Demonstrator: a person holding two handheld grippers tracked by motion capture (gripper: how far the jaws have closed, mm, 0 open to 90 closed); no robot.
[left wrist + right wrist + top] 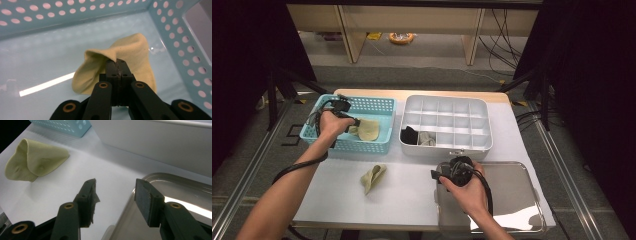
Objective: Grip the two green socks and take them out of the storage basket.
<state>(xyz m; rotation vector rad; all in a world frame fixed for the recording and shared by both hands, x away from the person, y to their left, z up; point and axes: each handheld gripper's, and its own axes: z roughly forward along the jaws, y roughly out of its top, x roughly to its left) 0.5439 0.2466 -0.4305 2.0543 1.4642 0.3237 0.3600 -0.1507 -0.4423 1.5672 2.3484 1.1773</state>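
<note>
Left gripper (117,65) is down inside the blue basket (379,106), and its jaws are pinched tight on a raised fold of the yellow cloth (130,52). No daylight between the pads at all, just the cloth's crest nipped between them. The rest of that cloth spreads out on the basket floor, towards the basket's right wall, close to its perforated side. In the high view the same cloth (368,129) sits in the right half of the basket, with the left hand (332,125) reaching in from the basket's left front.

The basket stands at the table's (412,195) far left corner. Just beside it to the right, along the far edge, is the white divided box (447,107), with a dark item (410,135) and a pale one (427,140) in its near-left compartments.

Over to the right gripper (115,192): jaws standing wide apart, nothing between them, hovering over the left rim of the metal tray (175,185). The left pad has a frayed, ragged edge. In the high view the right hand (464,185) holds that gripper (435,174) at the tray's (517,200) near-left side, and the tray fills the table's near right corner.

A second yellow cloth (373,177) lies crumpled on the bare table, near the middle of the front half, well apart from both grippers; the right gripper view shows it (35,161) on the white surface with the basket's corner beyond.
</note>
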